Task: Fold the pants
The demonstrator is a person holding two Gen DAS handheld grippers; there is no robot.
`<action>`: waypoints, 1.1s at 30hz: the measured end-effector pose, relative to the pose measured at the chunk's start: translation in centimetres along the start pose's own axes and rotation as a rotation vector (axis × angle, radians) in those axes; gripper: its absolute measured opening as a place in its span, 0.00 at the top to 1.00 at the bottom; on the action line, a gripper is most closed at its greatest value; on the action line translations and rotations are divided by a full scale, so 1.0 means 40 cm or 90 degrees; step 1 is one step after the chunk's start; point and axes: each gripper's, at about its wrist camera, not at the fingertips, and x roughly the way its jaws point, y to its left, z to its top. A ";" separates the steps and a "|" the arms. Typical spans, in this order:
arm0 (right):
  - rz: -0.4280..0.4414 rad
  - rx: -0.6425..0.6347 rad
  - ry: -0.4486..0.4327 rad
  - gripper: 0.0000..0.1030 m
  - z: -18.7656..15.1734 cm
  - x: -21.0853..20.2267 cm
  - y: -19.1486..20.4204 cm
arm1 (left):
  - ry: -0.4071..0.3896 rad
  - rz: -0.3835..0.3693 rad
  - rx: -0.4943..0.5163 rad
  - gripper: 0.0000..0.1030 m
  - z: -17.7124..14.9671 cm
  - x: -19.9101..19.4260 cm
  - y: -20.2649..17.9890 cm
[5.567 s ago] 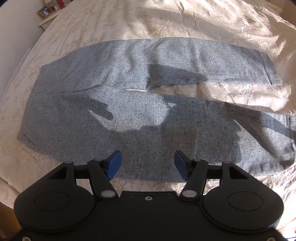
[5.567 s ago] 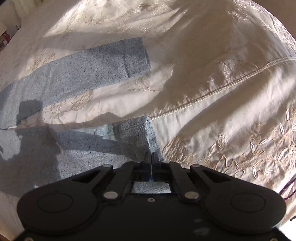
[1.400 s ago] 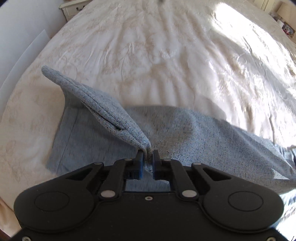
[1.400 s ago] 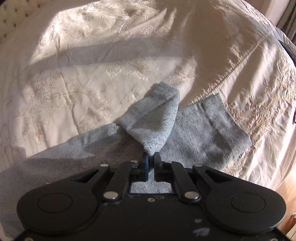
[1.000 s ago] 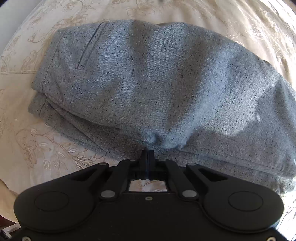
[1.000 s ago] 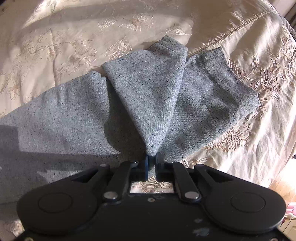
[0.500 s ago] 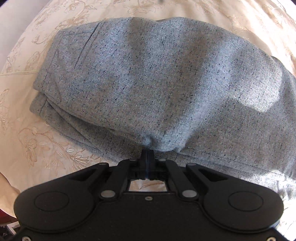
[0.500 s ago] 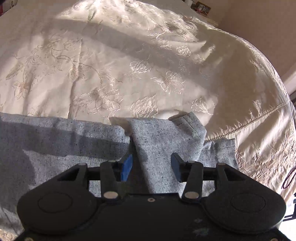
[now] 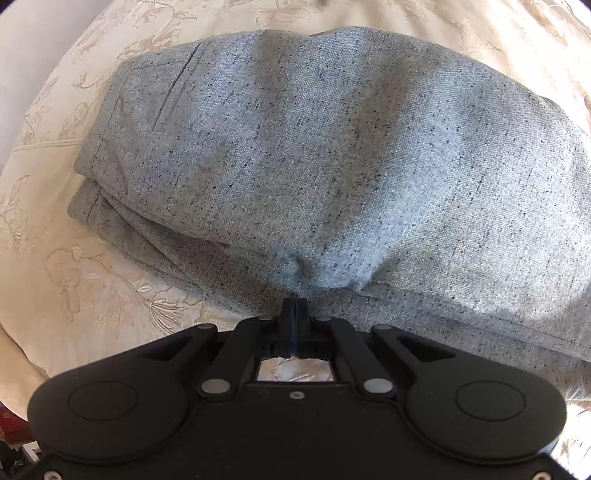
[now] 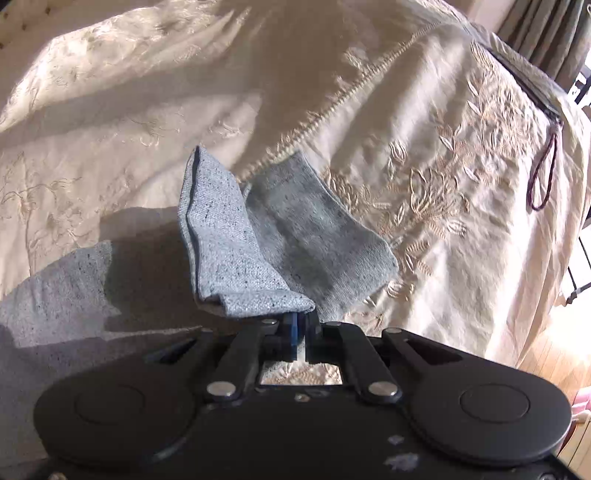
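The grey speckled pants (image 9: 332,166) lie folded lengthwise on the cream bedspread, one leg stacked on the other, waist end at the left. My left gripper (image 9: 294,304) is shut at the near edge of the upper layer, where the cloth puckers; whether it pinches cloth I cannot tell for sure. In the right wrist view my right gripper (image 10: 300,320) is shut on the hem end of the upper pant leg (image 10: 229,251) and holds it lifted and curled above the lower leg's cuff (image 10: 325,240), which lies flat.
The embroidered cream bedspread (image 10: 424,155) covers the bed all around. The bed's edge drops off at the right, with wooden floor (image 10: 554,354) below and dark curtains (image 10: 546,33) beyond. A dark cord loop (image 10: 543,177) hangs on the bedspread's right side.
My right gripper, open half a second ago above the leg ends, has shut on the upper leg's hem and raised it. The left gripper stays shut at the pants' near edge.
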 end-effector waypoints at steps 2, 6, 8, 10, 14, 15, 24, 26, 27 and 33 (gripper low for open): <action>0.020 0.007 0.008 0.97 -0.011 0.010 -0.023 | -0.003 0.004 0.001 1.00 -0.007 -0.006 -0.008; 0.098 0.053 -0.010 0.96 -0.013 -0.006 -0.060 | -0.008 0.007 0.000 1.00 -0.022 -0.020 -0.026; 0.095 0.149 0.005 0.72 -0.008 0.001 -0.113 | -0.011 0.010 0.000 1.00 -0.029 -0.024 -0.032; 0.066 0.176 0.007 0.72 -0.004 0.000 -0.148 | -0.011 0.012 -0.003 1.00 -0.038 -0.021 -0.039; 0.013 0.072 -0.041 0.72 0.003 -0.037 -0.152 | -0.013 0.014 -0.008 1.00 -0.062 -0.028 -0.054; 0.017 0.062 -0.046 0.72 0.005 -0.043 -0.154 | -0.012 0.014 -0.010 1.00 -0.068 -0.028 -0.057; 0.097 -0.087 -0.061 0.72 -0.007 -0.074 -0.034 | -0.008 -0.001 -0.052 1.00 -0.127 -0.052 -0.032; 0.129 -0.134 -0.062 0.70 -0.034 -0.098 0.022 | -0.009 -0.005 -0.059 1.00 -0.142 -0.068 -0.020; 0.154 -0.167 -0.061 0.69 -0.056 -0.119 0.067 | -0.012 -0.006 -0.058 0.99 -0.150 -0.080 -0.011; 0.286 -0.301 -0.027 0.64 -0.196 -0.212 0.276 | -0.038 -0.002 -0.014 0.85 -0.145 -0.119 0.029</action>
